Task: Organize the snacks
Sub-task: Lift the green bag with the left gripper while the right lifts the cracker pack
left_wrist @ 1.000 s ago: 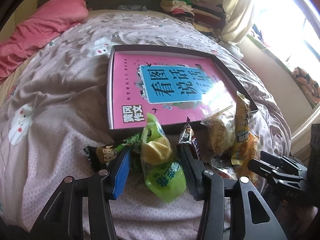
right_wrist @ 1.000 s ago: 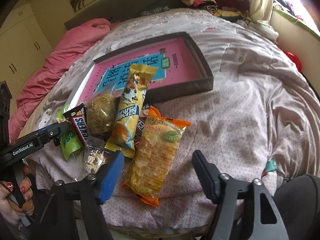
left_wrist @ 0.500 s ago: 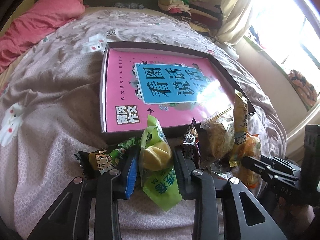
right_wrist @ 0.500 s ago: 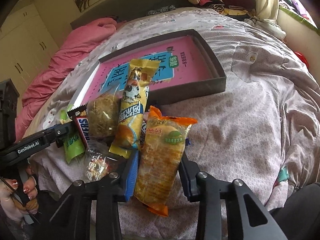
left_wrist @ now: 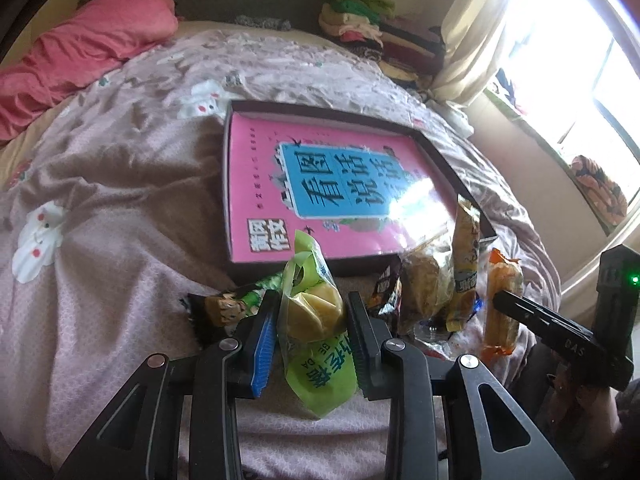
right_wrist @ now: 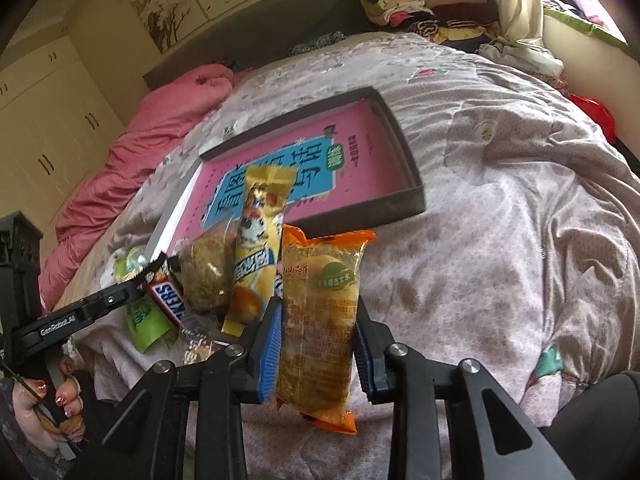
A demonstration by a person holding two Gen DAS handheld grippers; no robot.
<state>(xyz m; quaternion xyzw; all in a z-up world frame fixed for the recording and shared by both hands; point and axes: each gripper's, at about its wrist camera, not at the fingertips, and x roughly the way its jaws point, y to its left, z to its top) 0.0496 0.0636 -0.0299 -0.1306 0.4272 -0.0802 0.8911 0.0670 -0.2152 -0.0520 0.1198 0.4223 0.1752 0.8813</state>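
Observation:
My left gripper [left_wrist: 313, 304] is shut on a green packet [left_wrist: 324, 376] holding a yellow cake, at the near edge of the bed. The jaws of my right gripper [right_wrist: 318, 312] are closing, and both pads press the sides of an orange snack packet [right_wrist: 320, 280], which stands tilted up between them. Between the two lie a Snickers bar [right_wrist: 168, 296], a clear bag with a brown cake [right_wrist: 206, 272] and a long yellow packet [right_wrist: 260, 240]. A dark cartoon packet [left_wrist: 228, 304] lies left of the left fingers. Behind the snacks sits a dark shallow box [left_wrist: 234, 184] lined with a pink book.
Everything rests on a mauve quilt [right_wrist: 500, 220] covering the bed. A pink blanket [left_wrist: 80, 52] lies at the far left and folded clothes [left_wrist: 372, 32] are stacked by the curtained window [left_wrist: 560, 60]. A hand [right_wrist: 52, 412] holds the left gripper's handle.
Both grippers' jaws have drawn in from wide apart onto their packets: the left on the green one, the right on the orange one, which now stands more upright.

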